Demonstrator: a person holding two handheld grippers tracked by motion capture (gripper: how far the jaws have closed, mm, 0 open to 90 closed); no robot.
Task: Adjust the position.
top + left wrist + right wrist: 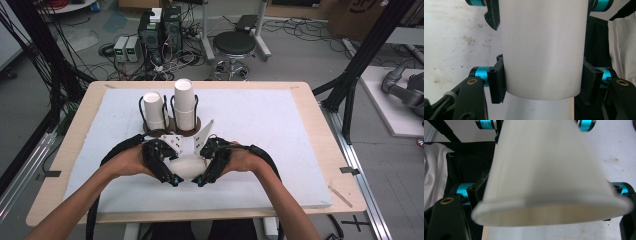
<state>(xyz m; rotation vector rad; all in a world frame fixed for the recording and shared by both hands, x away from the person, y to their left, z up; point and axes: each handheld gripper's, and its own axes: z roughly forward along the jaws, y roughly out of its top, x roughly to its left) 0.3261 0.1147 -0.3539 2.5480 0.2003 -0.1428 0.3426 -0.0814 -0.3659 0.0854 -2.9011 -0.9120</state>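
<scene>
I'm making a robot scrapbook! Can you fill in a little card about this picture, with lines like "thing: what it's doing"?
cup in hand: white paper cup, lying sideways between both grippers
left gripper: jaws pressed on the cup's sides
right gripper: jaws either side of the cup's rim end; contact cannot be told
holder: dark wire rack behind the hands
cups in holder: two white stacks, upside down, right one taller
table: wooden, with a white mat on top

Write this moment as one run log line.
left claw: shut on paper cup | right claw: around cup rim, grip unclear | rack: two cup stacks
</scene>
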